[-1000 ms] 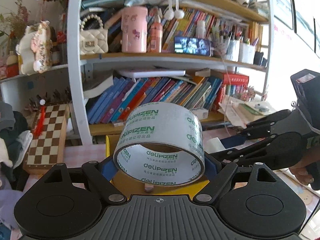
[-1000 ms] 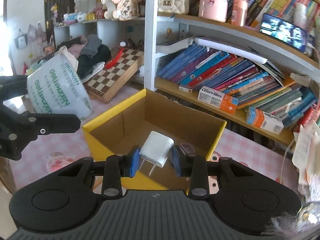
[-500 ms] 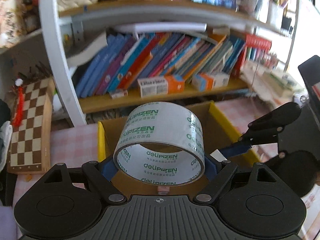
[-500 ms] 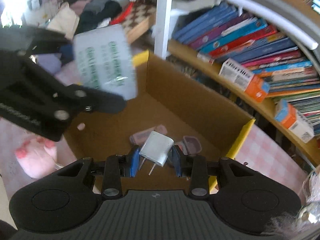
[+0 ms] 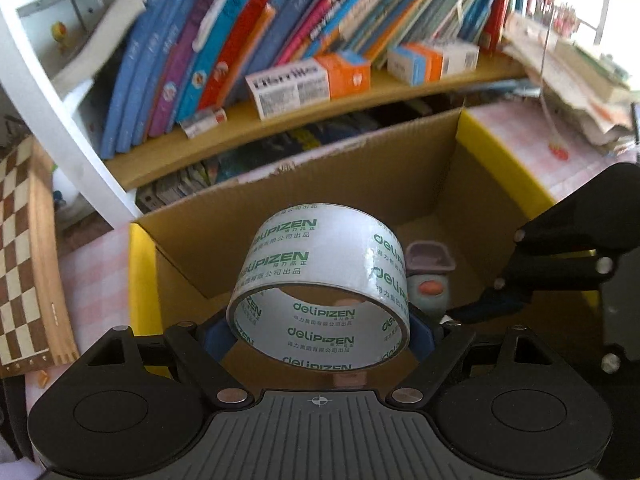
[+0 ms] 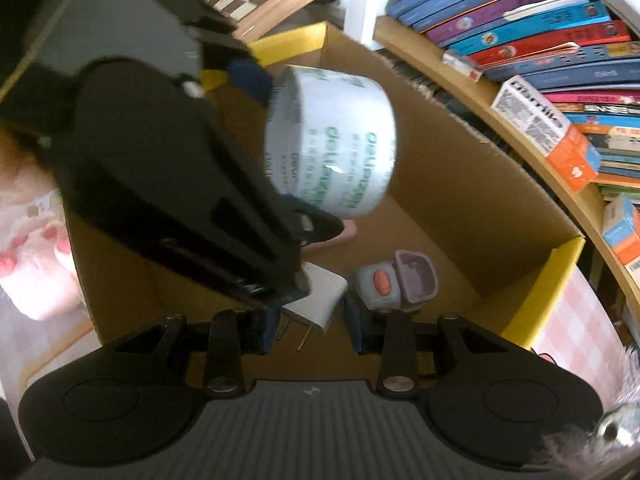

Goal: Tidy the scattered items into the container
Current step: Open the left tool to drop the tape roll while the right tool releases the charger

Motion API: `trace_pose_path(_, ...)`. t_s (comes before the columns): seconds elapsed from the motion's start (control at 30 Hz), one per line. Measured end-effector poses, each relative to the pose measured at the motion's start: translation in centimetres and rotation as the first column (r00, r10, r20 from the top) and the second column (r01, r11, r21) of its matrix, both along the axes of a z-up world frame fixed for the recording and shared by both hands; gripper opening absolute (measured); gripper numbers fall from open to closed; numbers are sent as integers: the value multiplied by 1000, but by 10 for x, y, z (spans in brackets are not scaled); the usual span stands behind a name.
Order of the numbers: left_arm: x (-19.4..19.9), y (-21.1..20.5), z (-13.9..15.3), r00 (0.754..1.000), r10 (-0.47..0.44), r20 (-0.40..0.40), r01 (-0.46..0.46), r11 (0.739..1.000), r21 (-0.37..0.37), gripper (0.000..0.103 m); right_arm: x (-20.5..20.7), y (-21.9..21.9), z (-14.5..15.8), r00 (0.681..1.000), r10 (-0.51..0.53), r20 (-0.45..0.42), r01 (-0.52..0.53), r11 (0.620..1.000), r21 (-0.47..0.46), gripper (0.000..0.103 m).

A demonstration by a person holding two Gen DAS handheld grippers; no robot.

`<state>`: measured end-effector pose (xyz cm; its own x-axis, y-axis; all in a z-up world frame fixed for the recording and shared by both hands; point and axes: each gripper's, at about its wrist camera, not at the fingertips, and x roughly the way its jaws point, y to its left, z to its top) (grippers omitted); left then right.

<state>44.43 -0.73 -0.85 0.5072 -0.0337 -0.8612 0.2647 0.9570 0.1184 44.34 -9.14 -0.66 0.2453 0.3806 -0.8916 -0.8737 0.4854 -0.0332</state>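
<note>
Left gripper (image 5: 318, 330) clamped wide across the tape (image 5: 320, 280), pads pressing both flanks of the roll, hollow facing back at the camera. Right gripper (image 6: 310, 322) pinched nearly closed on the charger (image 6: 318, 300), prongs pointing down and back. Both loads hanging over the open box (image 5: 492, 152), which sits ahead of and below each set of fingers; on its floor, just beyond the tape, a small grey gadget (image 5: 428, 286) with an orange button and a lilac lid.

Best done by lowering until each load sits close above the cardboard floor before letting go. Tape likely to roll if dropped on its edge, so better tipped flat or set against a wall. Charger to go down beside the gadget, not onto it. Left gripper crosses right over the right one's fingers, so safer released one at a time, then lifted straight out.

Against a second ago: shelves filled both views then, box lay low and ahead; now both views tipped steeply down, box interior directly beneath. Grips unchanged.
</note>
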Motion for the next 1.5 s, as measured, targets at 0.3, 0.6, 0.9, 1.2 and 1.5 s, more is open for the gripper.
trace_pose_path(0.3,14,-7,-14,997,-43,-58,50,991,124,86,2,9,-13,999,54,-8,-54,995,-85,33)
trace_pose_path(0.6,18,-9,-14,996,-61,-59,69,988,139,86,3,9,-15,998,58,-24,-60,993,-97,33)
trace_pose_path(0.9,10,-5,-7,997,-65,-31,67,994,91,91,6,7,-13,1000,27,-14,-28,996,-83,34)
trace_pose_path(1.2,-8,-4,19,996,-67,59,63,996,62,92,4,5,-5,1000,-12,1,12,999,-48,45)
trace_pose_path(1.5,-35,-6,46,986,-75,147,69,997,47,92,-8,1,18,998,-35,49,35,999,-12,47)
